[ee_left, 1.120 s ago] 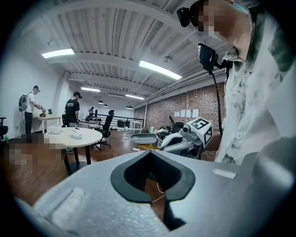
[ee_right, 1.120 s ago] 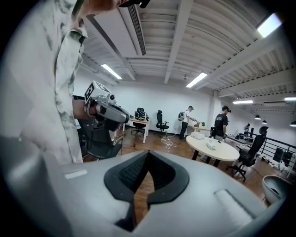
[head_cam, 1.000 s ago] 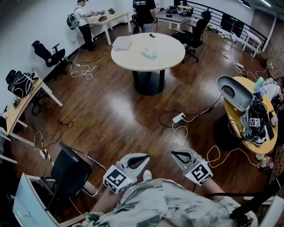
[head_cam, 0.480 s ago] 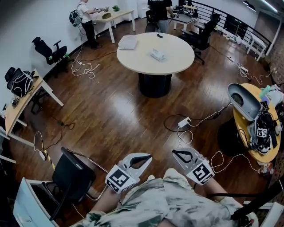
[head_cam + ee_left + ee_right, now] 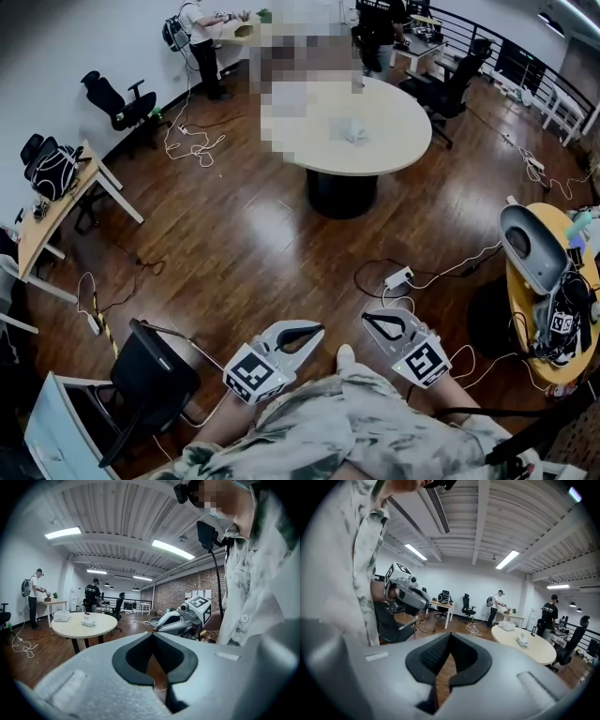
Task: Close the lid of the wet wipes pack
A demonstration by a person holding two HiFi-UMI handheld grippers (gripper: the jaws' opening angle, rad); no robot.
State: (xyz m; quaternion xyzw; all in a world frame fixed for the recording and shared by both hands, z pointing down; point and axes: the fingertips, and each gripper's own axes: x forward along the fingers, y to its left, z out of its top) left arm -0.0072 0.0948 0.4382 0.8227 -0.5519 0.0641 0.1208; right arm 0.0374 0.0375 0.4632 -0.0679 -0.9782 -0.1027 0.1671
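The wet wipes pack (image 5: 354, 132) is a small pale pack lying on the round cream table (image 5: 394, 150) far ahead of me; its lid is too small to make out. It also shows as a pale block (image 5: 88, 622) in the left gripper view and as the same pack (image 5: 522, 641) in the right gripper view. My left gripper (image 5: 319, 327) and right gripper (image 5: 366, 322) are held close to my body over the wooden floor, a few metres short of the table. Both are shut, jaw tips touching, with nothing between them (image 5: 152, 634) (image 5: 450, 634).
Cables and a white power strip (image 5: 400, 277) lie on the floor between me and the table. A black office chair (image 5: 150, 361) stands at lower left, a cluttered yellow table (image 5: 521, 291) at right. Desks line the left wall; people stand at the back desks (image 5: 199, 37).
The head view has swung and moved forward: the round table now sits further right and slightly lower. Both grippers keep their pose and stay shut.
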